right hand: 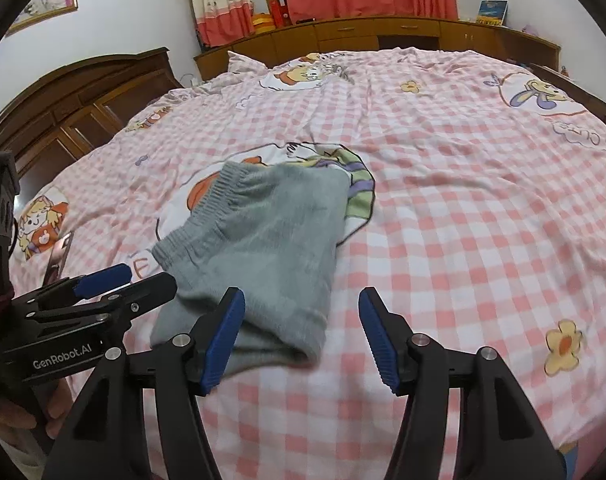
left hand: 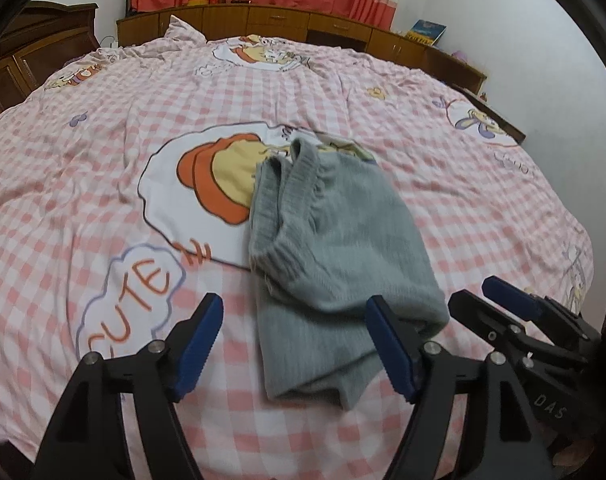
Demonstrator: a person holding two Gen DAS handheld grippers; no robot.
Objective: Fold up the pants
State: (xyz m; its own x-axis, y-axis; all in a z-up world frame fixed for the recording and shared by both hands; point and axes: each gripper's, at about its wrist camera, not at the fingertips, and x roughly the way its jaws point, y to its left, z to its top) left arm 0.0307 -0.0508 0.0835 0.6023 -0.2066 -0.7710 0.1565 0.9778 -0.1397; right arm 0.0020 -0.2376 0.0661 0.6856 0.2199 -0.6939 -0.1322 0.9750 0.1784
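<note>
While blurred, pants (left hand: 335,264) partly hide bedspread cartoon (left hand: 207,184).

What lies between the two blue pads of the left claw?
In the left wrist view, the near end of the folded grey pants lies on the checked bedcover between the open left claw's pads, which do not press on it.

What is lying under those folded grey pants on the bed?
The grey pants lie on a pink checked bed cover, over part of its big cartoon print. An orange hat and the word CUTE show beside them; the rest of the print is covered.
</note>
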